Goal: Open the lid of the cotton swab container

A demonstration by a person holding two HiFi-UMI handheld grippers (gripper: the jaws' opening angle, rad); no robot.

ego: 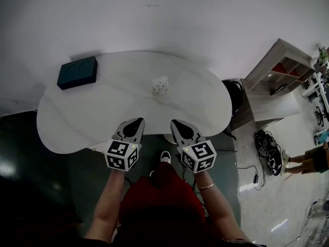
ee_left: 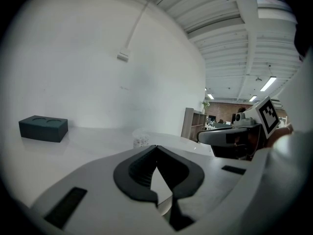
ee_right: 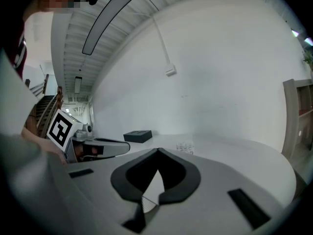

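The swab container stands mid-surface, well apart from both tools. It is too small for me to tell whether its lid is open or shut, so I can't judge what is left. My left hand-held gripper and right hand-held gripper hover at the near edge, jaws together, holding nothing.
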